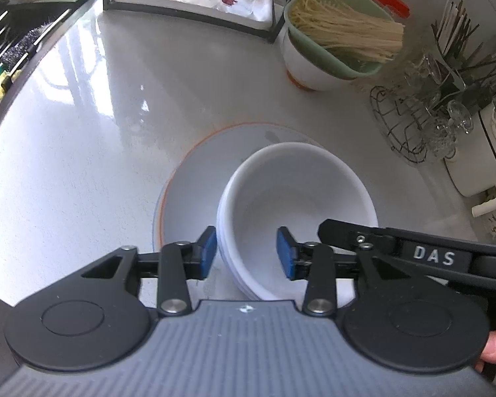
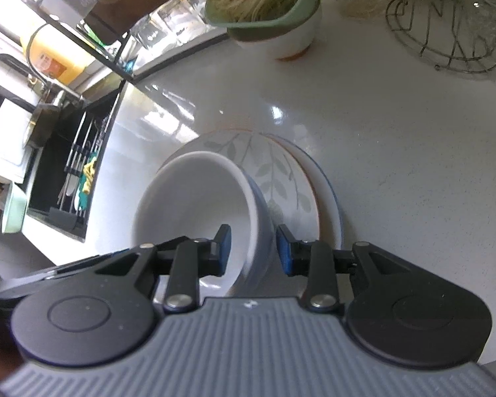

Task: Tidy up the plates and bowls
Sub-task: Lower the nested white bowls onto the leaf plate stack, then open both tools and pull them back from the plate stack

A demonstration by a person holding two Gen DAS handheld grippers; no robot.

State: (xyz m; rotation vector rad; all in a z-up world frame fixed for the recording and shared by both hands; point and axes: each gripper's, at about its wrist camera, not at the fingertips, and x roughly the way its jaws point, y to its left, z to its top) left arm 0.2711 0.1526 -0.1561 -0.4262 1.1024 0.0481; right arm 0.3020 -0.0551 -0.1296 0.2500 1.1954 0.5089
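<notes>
left wrist: left claw [image 1: 246, 252] released, pads straddling near wall of white bowl [image 1: 297, 215], which sits on plate stack [image 1: 195, 178] on tabletop [image 1: 82, 165] | right wrist: right claw [image 2: 253, 248] straddles bowl's [image 2: 195, 205] other wall, contact unclear | step: bowl set down; next, back both claws off.

Bright daylight glare on glossy countertop [image 1: 82, 139], fisheye-warped soft edges
</notes>
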